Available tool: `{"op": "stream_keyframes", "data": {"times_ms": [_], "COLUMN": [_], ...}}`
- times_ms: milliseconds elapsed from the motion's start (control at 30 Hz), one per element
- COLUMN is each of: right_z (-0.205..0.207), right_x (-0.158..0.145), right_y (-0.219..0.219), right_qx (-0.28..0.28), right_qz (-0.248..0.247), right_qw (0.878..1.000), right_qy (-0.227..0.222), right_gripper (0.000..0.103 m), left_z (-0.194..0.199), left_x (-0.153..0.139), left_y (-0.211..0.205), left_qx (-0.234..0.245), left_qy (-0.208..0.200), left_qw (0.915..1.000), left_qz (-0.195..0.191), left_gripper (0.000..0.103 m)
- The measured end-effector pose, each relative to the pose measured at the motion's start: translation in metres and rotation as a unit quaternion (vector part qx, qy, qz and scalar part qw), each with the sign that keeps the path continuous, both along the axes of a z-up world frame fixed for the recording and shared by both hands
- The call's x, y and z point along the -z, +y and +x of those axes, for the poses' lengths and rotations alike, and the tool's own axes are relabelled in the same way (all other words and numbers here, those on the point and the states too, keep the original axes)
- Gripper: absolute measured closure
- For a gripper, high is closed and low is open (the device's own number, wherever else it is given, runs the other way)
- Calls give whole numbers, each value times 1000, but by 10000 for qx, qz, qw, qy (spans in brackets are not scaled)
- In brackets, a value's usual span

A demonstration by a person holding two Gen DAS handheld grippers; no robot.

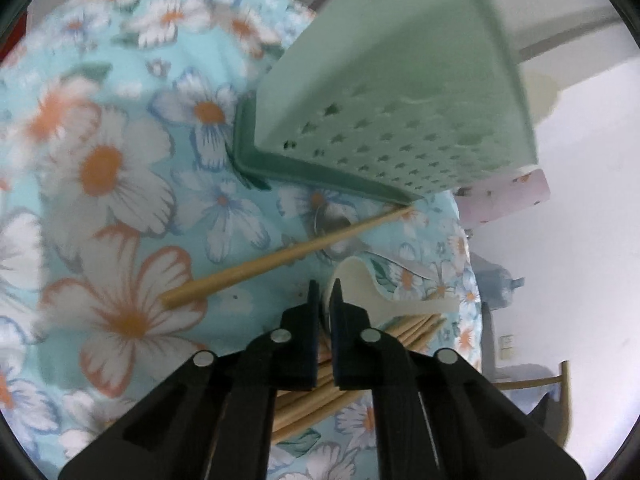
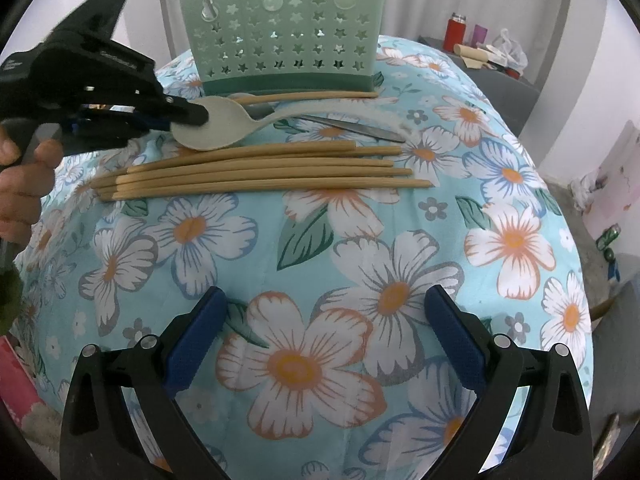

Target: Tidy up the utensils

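Tabletop under a floral cloth (image 2: pixel 360 240), blue with white and orange flowers, seen from two gripper cameras. At the far edge, upright on a darker base, a pale green utensil holder (image 2: pixel 280 28) pierced with star-shaped holes. Just in front of it, flat on the cloth, one loose chopstick (image 2: pixel 304 96); nearer, a row of bamboo chopsticks (image 2: pixel 260 172) side by side. Between them, a cream plastic spoon (image 2: pixel 216 124), and partly under its handle a metal spoon (image 2: pixel 352 127).

Left gripper (image 2: pixel 196 114), held by a hand (image 2: pixel 20 184) at the left edge, clenched on the rim of the cream spoon's bowl; from its own camera, pads (image 1: pixel 340 300) nearly together with the white bowl edge pinched between. Handle seemingly resting on the cloth, though hard to tell. Right gripper (image 2: pixel 324 336) released, blue pads wide apart, hovering above bare cloth near the front edge, nothing between them.

Step in hand, by judgement: pick-up of the cream spoon, grip just taken. Next move likely a lift clear of the metal spoon, then a turn to stand the spoon upright over the holder's open top, then release. Thin rim grip, so risk of slipping or swinging during the lift.
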State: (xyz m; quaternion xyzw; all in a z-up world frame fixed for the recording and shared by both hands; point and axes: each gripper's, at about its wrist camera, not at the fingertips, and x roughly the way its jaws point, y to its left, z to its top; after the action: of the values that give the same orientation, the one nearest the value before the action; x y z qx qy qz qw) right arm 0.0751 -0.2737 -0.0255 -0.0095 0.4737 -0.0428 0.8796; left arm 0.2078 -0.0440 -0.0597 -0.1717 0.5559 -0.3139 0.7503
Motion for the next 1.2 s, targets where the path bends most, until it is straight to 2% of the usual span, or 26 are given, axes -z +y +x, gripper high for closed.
{"op": "stream_keyframes", "data": {"times_ms": [200,367,567,767,867,1000,1100,1167,1200], "right_z": [-1,-2,-5,-5,-9,-15,-9,4,10], "right_x": [-1,0,0,-4,-8,-30,-45,-52,-54], "right_y": [-1,-2,-1,-4,-6,-12,-19,-23,-24], "right_qx": [35,54,40,60,20,-32,-105,-153,-182], "right_qz": [28,78,78,182,297,403,576,650,687], "right_qw": [10000,9999,9997,9997,9994,9972,9939,9930,9928], "right_qy": [-36,-126,-222,-129,-189,-635,-932,-974,-965], "right_gripper": [8,8,8,8,9,20,34,48,51], "left_z": [-24,-42,-50,-60,-61,-63,-66,-68,-69], "left_x": [-29,-58,-76,-86,-85,-84,-87,-88,-89], "left_y": [8,22,41,58,72,87,97,103,106], "left_qx": [12,-120,-434,-797,-1000,-1262,-1486,-1613,-1674], "left_qy": [-792,-1499,-1981,-2462,-2531,-2602,-2688,-2742,-2779], "left_qw": [9966,9882,9789,9648,9605,9549,9486,9451,9430], "left_qz": [220,277,255,472,588,681,759,747,743], "left_gripper": [99,99,99,99,99,99,99,99,99]}}
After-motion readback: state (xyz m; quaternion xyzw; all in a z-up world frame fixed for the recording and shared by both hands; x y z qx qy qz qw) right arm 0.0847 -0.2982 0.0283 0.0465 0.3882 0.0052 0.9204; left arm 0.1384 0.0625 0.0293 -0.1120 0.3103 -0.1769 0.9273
